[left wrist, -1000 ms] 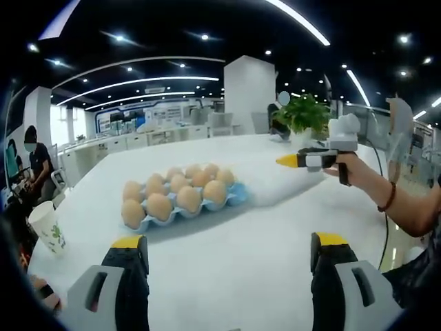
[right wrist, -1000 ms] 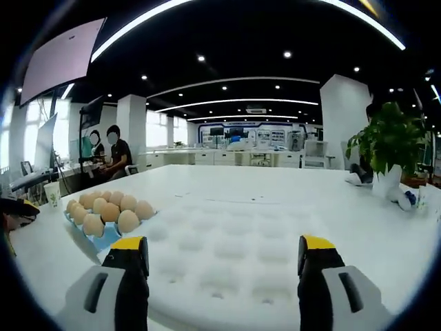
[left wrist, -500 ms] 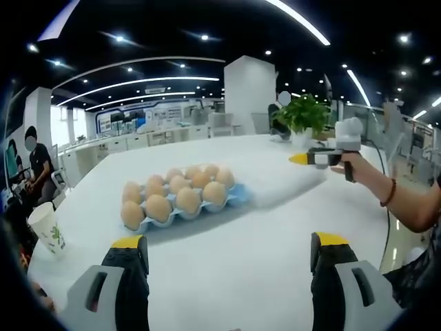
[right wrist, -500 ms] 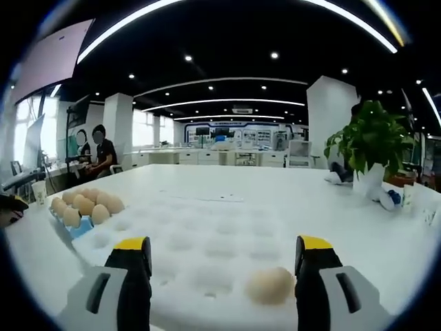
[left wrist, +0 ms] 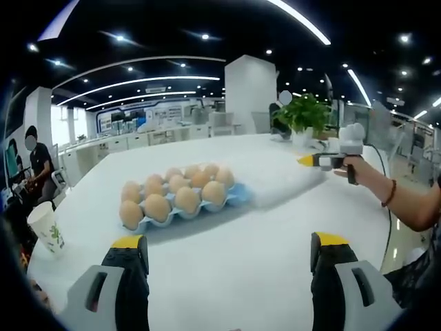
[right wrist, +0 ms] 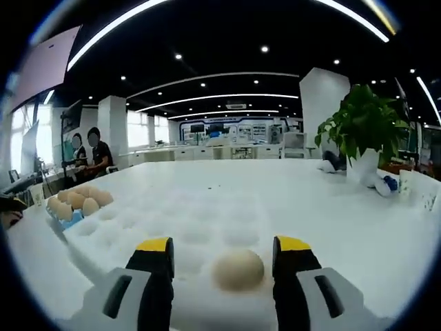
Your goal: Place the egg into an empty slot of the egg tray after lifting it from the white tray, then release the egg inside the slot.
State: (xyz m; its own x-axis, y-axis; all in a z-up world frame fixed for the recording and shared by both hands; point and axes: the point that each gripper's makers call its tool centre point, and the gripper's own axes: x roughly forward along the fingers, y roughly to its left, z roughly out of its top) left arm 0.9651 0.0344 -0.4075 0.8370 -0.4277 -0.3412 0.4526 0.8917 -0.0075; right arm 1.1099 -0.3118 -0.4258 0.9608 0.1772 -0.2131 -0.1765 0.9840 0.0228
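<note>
The right gripper (right wrist: 224, 254) brackets the egg (right wrist: 238, 269), jaws not visibly clamped. The egg's long axis lies crosswise on the white tray (right wrist: 200, 227). The left gripper (left wrist: 224, 249) gapes wide.

Matt tan egg (right wrist: 238, 269) on a dimpled white foam-like tray (right wrist: 200, 227); blue plastic egg tray (left wrist: 180, 204); smooth white counter (left wrist: 227, 255); paper cup (left wrist: 47, 227).

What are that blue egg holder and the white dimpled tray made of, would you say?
The blue egg tray looks like thin moulded plastic or dyed pulp; its smooth scalloped edge hints at plastic, but the view is too soft to be sure. The white tray looks like matte foam or moulded pulp: dull, no glare, soft rounded dimples. The egg has a matte tan shell.
</note>
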